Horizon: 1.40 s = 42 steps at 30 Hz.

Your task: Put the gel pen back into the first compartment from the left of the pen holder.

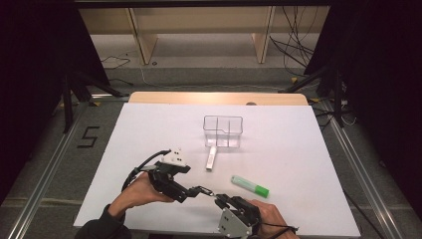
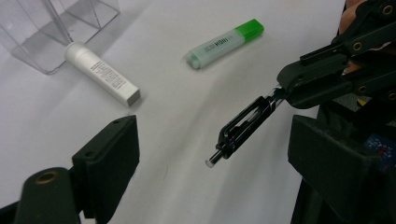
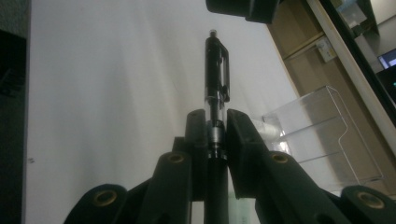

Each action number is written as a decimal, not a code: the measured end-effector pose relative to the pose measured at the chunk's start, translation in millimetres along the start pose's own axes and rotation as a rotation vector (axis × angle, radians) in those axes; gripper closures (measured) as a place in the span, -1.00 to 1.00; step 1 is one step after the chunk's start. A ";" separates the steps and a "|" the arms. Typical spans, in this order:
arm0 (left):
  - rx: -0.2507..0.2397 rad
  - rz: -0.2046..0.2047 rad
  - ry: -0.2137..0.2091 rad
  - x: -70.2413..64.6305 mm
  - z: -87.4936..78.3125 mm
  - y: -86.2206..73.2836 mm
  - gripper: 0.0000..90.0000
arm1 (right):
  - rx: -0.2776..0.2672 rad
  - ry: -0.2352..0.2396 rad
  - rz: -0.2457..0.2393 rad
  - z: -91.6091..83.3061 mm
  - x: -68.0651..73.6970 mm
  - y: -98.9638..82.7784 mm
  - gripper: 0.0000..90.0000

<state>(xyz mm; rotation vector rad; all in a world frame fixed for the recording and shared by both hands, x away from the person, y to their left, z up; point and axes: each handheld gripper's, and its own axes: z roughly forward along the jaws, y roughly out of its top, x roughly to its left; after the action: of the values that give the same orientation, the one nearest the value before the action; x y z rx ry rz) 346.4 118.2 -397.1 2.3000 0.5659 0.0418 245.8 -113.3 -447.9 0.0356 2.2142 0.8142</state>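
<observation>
Pen point(image 2: 243, 127) at lower centre of the high view, clamped near its middle by the right gripper point(image 3: 217, 128); the left gripper point(image 2: 210, 154) gapes wide, holding nothing (clip end toward it). Light, stiff, probably slick plastic: best gripped across the barrel.
</observation>
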 end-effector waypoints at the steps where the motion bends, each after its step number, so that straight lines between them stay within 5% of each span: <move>1: 0.016 0.009 -0.009 -0.3 1.3 1.4 -0.63 | 0.003 -0.006 -0.006 0.1 1.7 -0.1 0.78; 16: 0.225 0.104 -0.166 -5.1 34.0 13.7 -0.44 | -0.013 -0.008 -0.177 -0.9 10.8 0.8 0.78; 26: 0.298 0.165 -0.246 -9.5 45.3 17.2 -0.16 | -0.023 0.008 -0.261 -1.7 14.4 0.1 0.78; 42: 0.392 0.236 -0.339 -11.2 59.1 21.1 0.18 | -0.040 0.027 -0.319 -0.1 19.8 -0.9 0.78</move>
<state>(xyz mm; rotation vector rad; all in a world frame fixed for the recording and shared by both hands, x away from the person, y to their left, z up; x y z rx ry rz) 356.1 60.9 -423.4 2.6629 0.1320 -0.3694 231.9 -108.8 -461.3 -0.3419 2.1536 0.6827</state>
